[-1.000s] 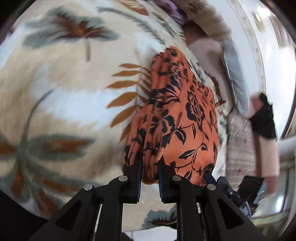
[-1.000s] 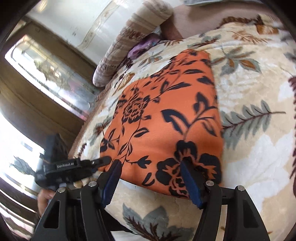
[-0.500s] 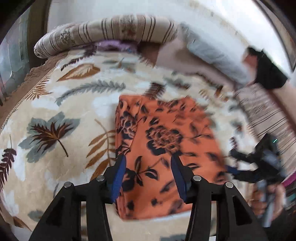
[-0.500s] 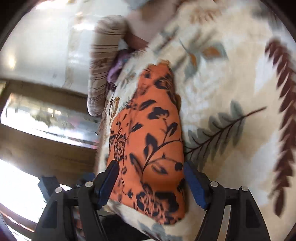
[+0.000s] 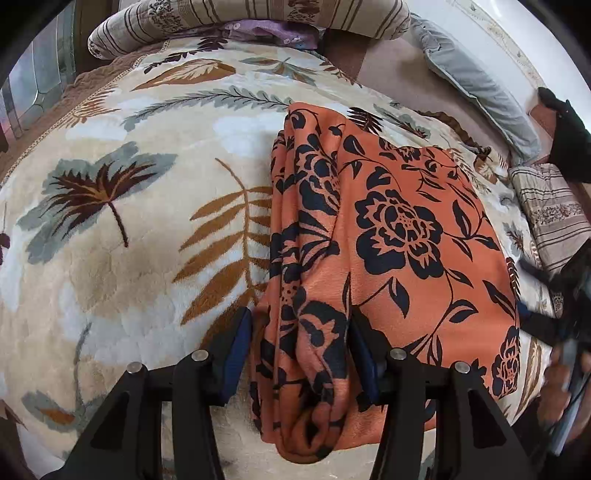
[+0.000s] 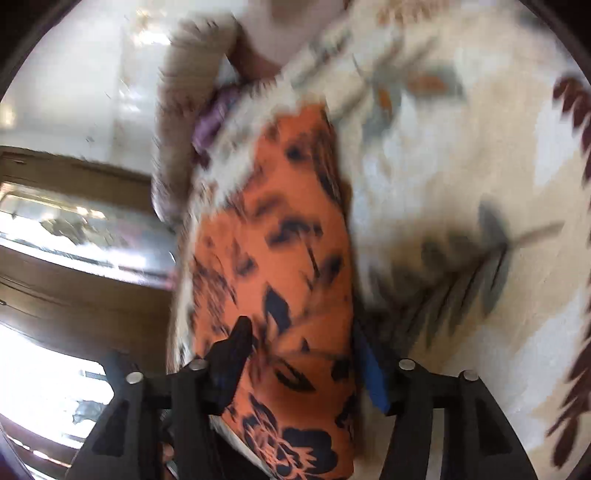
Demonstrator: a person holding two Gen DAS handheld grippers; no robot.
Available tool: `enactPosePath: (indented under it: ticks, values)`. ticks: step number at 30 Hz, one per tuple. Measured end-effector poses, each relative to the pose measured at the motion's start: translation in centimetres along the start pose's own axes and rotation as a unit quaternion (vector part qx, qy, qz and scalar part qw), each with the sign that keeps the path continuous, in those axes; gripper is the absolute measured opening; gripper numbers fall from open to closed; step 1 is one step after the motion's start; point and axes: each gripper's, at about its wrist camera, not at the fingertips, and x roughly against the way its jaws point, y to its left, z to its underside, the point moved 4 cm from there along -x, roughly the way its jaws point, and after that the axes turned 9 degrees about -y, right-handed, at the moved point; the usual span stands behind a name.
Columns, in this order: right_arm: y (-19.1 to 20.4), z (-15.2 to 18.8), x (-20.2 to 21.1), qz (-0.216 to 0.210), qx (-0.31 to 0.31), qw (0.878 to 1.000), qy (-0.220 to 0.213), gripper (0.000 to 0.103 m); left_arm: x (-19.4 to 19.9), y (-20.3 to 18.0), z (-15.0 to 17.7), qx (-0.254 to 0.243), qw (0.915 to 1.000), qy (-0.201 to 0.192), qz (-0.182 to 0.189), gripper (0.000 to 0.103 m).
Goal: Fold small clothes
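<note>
A plush leaf-patterned blanket (image 5: 129, 229) is spread over the bed; a striped bolster (image 5: 251, 14) is laid along its far edge; a grey pillow (image 5: 476, 77) is propped at the headboard.

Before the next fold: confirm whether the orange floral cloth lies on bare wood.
No, the orange floral cloth lies on a leaf-patterned plush blanket.

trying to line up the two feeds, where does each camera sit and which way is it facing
Left wrist: on the left gripper, looking down along its opening fingers, astride the bunched edge of the orange floral garment on the leaf-print blanket; the right gripper shows blurred at right.
Right wrist: on the right gripper, blurred, its closing fingers astride the same garment.
Shared: garment, blanket, striped bolster.
</note>
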Motion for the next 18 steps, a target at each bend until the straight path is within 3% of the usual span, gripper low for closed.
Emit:
enactPosePath:
  ticks: [2,4,5,6,7,8,11,12,13,16,18]
  values:
    - [0.2,-1.5,-1.0,-0.005,-0.003,1.0,-0.003,0.083,-0.1,0.1,0.0,0.001,1.0,-0.003,0.004,0.055]
    - [-0.8,-2.8,-4.0,0.006,-0.023,0.999,0.026,0.083,0.1,0.1,0.1,0.001,1.0,-0.003,0.006,0.055]
    - [-1.3,-3.0,-5.0,0.012,-0.032,0.999,0.037,0.068,0.1,0.1,0.1,0.001,1.0,-0.003,0.007,0.055]
    - [-1.1,-3.1,-6.0,0.004,-0.033,0.998,0.051,0.044,0.1,0.1,0.1,0.0,1.0,-0.003,0.007,0.055]
    - [0.1,-3.1,-5.8,0.016,0.002,0.999,0.043,0.036,0.1,0.2,0.2,0.0,1.0,-0.004,0.009,0.055]
    - [1.3,-2.9,-5.5,0.025,0.038,0.998,0.032,0.035,0.2,0.3,0.3,0.001,0.9999,-0.005,0.01,0.055]
    - [0.5,-2.8,-6.1,0.08,0.056,0.995,0.03,0.039,0.2,0.3,0.4,0.002,0.9999,-0.007,0.015,0.057]
    - [-0.3,-2.8,-6.2,0.088,0.038,0.995,0.03,0.05,0.3,0.2,0.4,-0.001,0.9999,-0.008,0.013,0.057]
    - [-0.4,-2.9,-5.8,0.098,0.028,0.995,0.016,0.068,0.4,0.2,0.4,-0.002,0.9999,-0.008,0.014,0.057]
    - [1.3,-3.0,-3.8,0.117,0.063,0.991,-0.033,0.069,1.1,0.4,0.5,0.01,0.9996,-0.007,0.026,0.056]
    - [3.6,-2.8,-2.2,0.107,0.093,0.988,-0.057,0.069,2.7,0.5,0.5,0.03,0.9983,-0.016,0.046,0.053]
